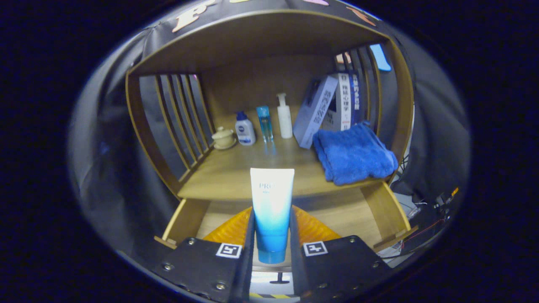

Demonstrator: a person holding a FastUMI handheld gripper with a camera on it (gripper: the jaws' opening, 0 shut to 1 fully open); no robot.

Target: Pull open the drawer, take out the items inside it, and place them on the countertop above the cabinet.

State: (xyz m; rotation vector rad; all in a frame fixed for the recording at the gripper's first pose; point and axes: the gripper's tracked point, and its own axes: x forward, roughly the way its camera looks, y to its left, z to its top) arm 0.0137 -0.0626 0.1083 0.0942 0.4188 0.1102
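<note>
Tube [272, 210] upright, cap down, long axis vertical | fingers [272, 248] clamped on it | above open drawer [385, 210]

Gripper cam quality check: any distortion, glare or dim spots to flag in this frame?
Gripper view: strong fisheye bowing on the wooden cabinet frame; lighting dim overall, with a bluish cast; faint reflection on the wooden countertop below the clear blue bottle; the white-to-blue squeeze tube held in the claw is sharp; the folded blue towel reads clearly.
</note>
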